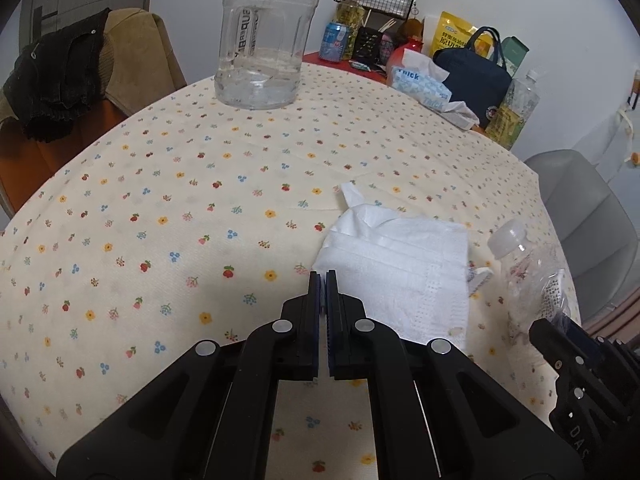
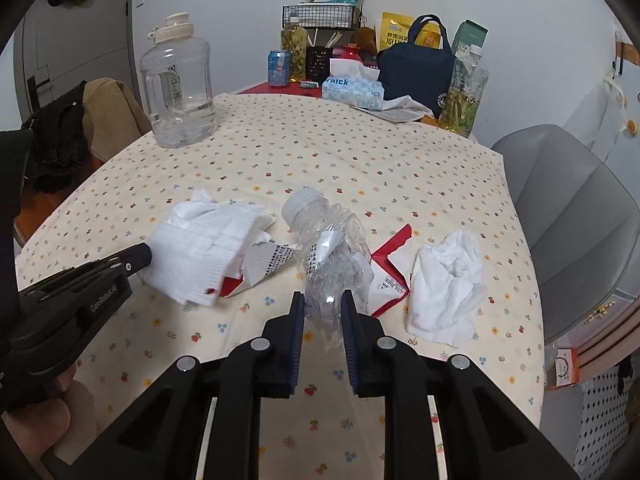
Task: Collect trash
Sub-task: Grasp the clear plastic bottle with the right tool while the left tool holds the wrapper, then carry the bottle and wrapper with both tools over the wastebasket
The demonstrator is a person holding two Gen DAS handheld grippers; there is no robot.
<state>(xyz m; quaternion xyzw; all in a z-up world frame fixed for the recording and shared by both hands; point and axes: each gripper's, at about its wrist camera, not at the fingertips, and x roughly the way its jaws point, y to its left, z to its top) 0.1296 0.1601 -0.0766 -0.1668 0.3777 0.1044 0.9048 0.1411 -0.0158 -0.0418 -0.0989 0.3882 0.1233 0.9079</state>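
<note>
My right gripper [image 2: 323, 300] is shut on the base of a crushed clear plastic bottle [image 2: 328, 248] with a white cap, lying on the flowered tablecloth [image 2: 256, 152]. My left gripper [image 1: 323, 278] is shut and empty, its tips at the near left edge of a white tissue [image 1: 396, 264]. That tissue [image 2: 200, 252] partly covers a torn red-and-white carton piece [image 2: 260, 264]. A second red carton piece [image 2: 390, 276] lies right of the bottle, and a crumpled white tissue [image 2: 444, 284] lies further right. The bottle also shows in the left wrist view [image 1: 532, 268].
A large clear water jug [image 1: 264, 36] stands at the back left. A tissue box [image 2: 352, 92], blue can [image 2: 279, 68], navy bag [image 2: 416, 72] and drink bottle [image 2: 464, 92] line the far edge. A grey chair [image 2: 572, 232] stands right; a chair with clothes [image 1: 60, 80] stands left.
</note>
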